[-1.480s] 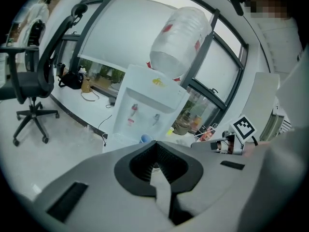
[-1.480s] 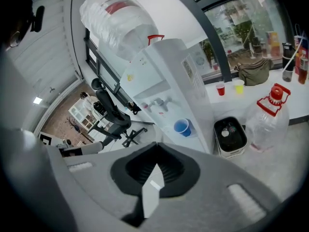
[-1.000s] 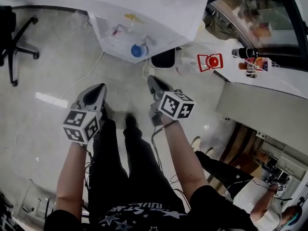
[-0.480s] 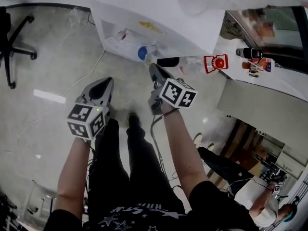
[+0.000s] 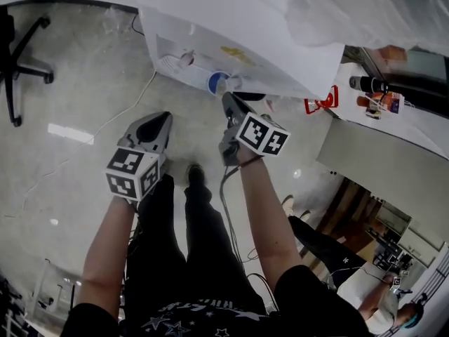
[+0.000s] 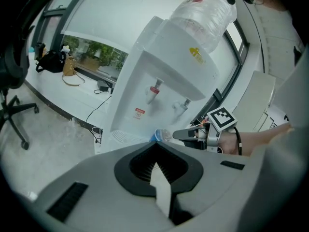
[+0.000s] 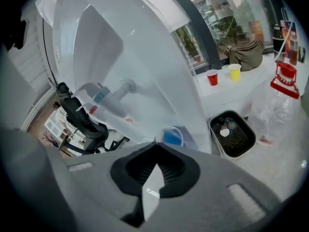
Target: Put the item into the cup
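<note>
While the blue cup (image 5: 217,83) sits on the water dispenser (image 5: 210,27)'s drip tray, probably to be filled there, the right gripper (image 5: 228,102) points at it from 5 o'clock, clenched on nothing. The left gripper (image 5: 165,116), likewise clenched and empty, hangs at the cup's 8 o'clock. I can see no item to put in.

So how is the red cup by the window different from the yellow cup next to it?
The red cup is bright red, while the yellow cup is bright yellow. In the right gripper view the red cup stands on the left, farther from the bag, while the yellow cup stands on the right, just in front of the bag. Both stand upright on the white counter, a little apart, and look about the same shape and size.
</note>
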The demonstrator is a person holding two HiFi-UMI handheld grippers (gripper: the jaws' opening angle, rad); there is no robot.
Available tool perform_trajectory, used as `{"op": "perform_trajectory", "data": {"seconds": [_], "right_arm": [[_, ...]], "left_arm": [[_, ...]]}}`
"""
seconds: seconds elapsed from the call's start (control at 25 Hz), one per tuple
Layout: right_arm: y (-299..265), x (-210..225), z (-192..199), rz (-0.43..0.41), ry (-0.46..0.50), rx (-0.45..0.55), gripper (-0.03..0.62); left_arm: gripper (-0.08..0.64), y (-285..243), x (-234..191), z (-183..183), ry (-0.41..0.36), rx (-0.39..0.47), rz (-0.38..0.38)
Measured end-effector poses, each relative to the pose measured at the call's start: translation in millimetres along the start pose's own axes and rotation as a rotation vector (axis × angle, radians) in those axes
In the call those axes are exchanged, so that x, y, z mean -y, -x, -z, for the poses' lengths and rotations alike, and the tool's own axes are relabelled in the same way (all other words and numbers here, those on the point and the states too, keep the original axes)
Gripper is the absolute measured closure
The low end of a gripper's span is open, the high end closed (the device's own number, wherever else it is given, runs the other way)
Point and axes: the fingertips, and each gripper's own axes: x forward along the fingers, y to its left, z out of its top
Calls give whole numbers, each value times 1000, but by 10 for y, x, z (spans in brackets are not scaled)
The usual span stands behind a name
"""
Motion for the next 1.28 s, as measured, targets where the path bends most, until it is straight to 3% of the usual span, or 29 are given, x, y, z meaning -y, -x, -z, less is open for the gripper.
{"op": "perform_trajectory", "data": {"seconds": [0.8, 1.28], "right_arm": [[-262, 233, -8, 117, 42, -14, 591], [-243, 167, -44, 74, 47, 9, 584]], "left_arm": [[555, -57, -62, 33, 53, 12, 6], [555, -66, 14, 62, 51, 5, 15]]}}
